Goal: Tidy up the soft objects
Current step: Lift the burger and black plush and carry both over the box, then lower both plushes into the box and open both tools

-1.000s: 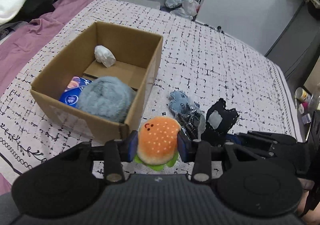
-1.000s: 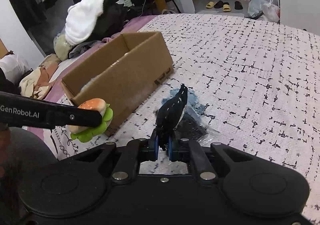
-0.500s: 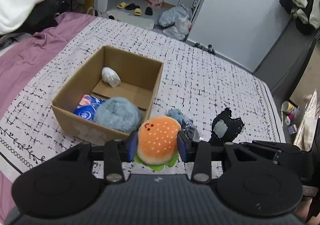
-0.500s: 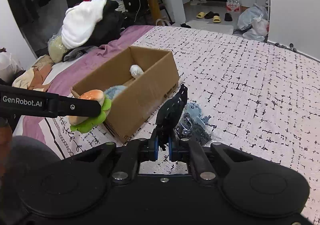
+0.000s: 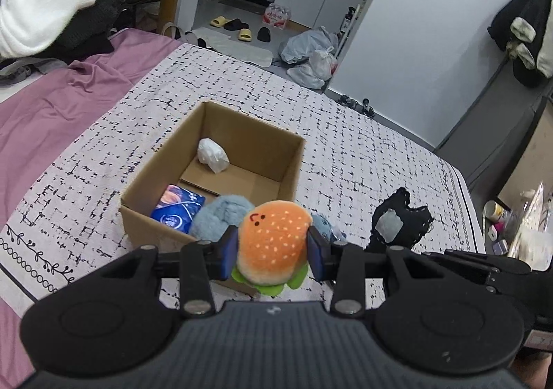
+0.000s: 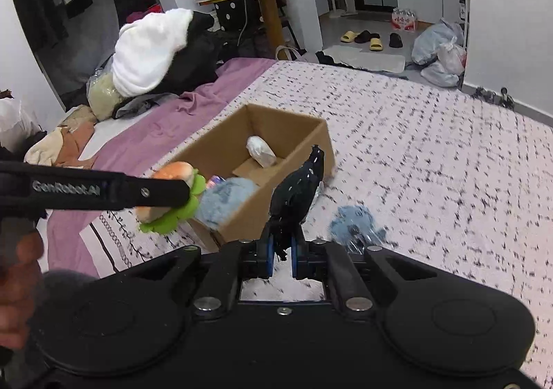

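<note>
- Left wrist view: my left gripper has its fingers partly apart and pressed on either side of the burger plush. The hold is across the bun's soft middle, I judge so that the toy squashes a little and sits firm without slipping.
- The plush hangs clear above the near wall of the cardboard box, which stands on the bed. I read this as a carry towards a drop into the box.
- Inside the box lie a fluffy blue-grey ball against the near wall, a blue packet beside it and a small white bundle by the far wall. The middle of the floor is bare, so there is room; the ball crowds the near corner.
- To the right, the black felt piece stands up from my right gripper, whose fingertips I cannot see from here.
- Right wrist view: my right gripper has its fingers closed to a narrow slit, pinching the lower edge of the black felt piece. It is thin and flat, so an edge pinch lets it stand upright.
- The left gripper's arm crosses at the left with the burger plush near the box corner. Both loads are heading for the same opening, so I judge the two grippers could crowd each other.
- A blue plush in clear wrap lies on the bed just right of the box, not yet picked up.
- Piled clothes and a purple sheet lie well apart, out of the way.
</note>
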